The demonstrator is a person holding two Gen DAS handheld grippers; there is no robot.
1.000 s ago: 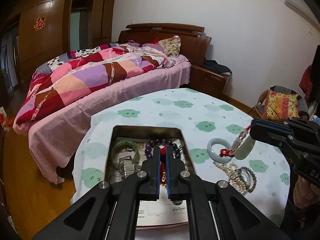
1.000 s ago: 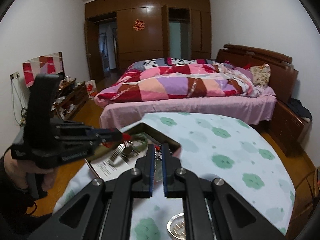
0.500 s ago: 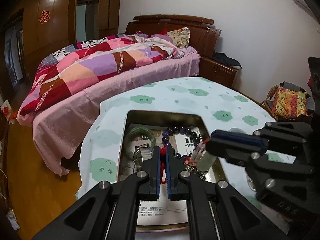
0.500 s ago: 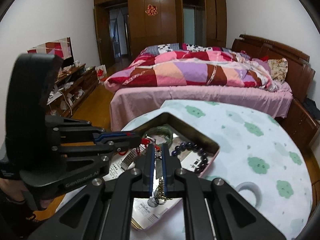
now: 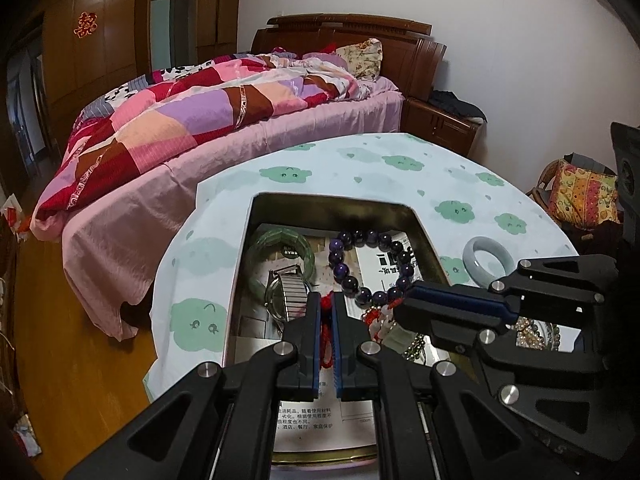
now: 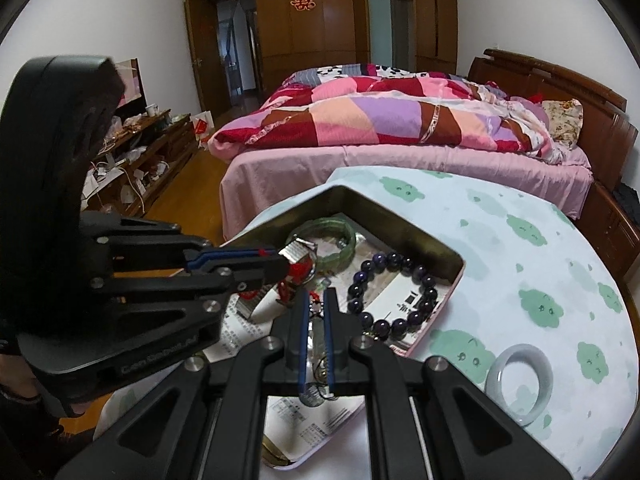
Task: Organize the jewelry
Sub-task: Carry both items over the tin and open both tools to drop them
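My left gripper (image 5: 327, 312) pinches a red cord (image 5: 326, 342); my right gripper (image 6: 315, 306), beside it over the tin (image 5: 428, 240), clamps the cord's pale pendant (image 6: 314, 344).

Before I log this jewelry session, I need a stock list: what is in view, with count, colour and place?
Tin tray: one, metal, on the table.
Bead bracelet: one, dark purple, in the tray.
Bangle: one, green, in the tray's left part.
Watch: one, silver, beside the green bangle.
Pale bangle: one, grey-white, on the tablecloth outside the tray.
Tablecloth: one, white with green clouds.
Red-cord pendant: one, held over the tray.
Left gripper: shut on the red cord.
Right gripper: shut on the pendant.
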